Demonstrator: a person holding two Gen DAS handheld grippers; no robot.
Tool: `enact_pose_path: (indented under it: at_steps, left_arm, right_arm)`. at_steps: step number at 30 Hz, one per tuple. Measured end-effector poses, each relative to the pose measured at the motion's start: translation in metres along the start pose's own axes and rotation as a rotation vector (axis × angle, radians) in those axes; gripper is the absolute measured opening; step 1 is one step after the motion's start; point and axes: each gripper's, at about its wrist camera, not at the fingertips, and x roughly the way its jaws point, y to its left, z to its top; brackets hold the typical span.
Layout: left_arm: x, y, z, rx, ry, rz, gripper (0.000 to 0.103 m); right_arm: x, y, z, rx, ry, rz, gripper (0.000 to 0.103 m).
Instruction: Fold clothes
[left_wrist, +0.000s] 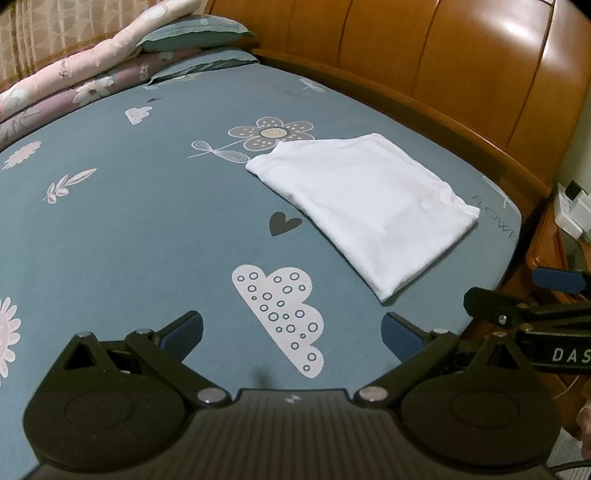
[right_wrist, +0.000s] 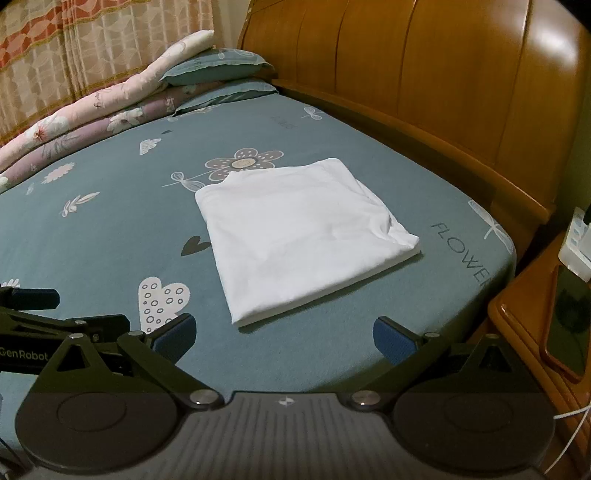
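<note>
A white garment (left_wrist: 364, 206) lies folded into a flat rectangle on the teal patterned bed sheet (left_wrist: 129, 229), near the bed's right side. In the right wrist view the same white garment (right_wrist: 295, 232) sits just ahead of my right gripper (right_wrist: 284, 338), which is open and holds nothing. My left gripper (left_wrist: 291, 334) is open too, hovering over a white cloud print, with the garment ahead and to its right. The right gripper (left_wrist: 517, 299) pokes in at the right edge of the left wrist view. The left gripper (right_wrist: 74, 314) shows at the left edge of the right wrist view.
A wooden headboard (right_wrist: 424, 74) runs along the far right side. Stacked quilts and pillows (right_wrist: 155, 96) lie at the far left by a curtain. A wooden nightstand (right_wrist: 517, 325) with a phone (right_wrist: 569, 325) stands at the right.
</note>
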Motion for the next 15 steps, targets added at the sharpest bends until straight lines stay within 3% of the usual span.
enact_pose_path:
  at_steps: [15]
  left_arm:
    - [0.0022,-0.0026,0.0008,0.0,0.007,0.002,0.102]
  right_arm:
    - [0.001,-0.0012,-0.0005,0.0,0.005,0.005,0.103]
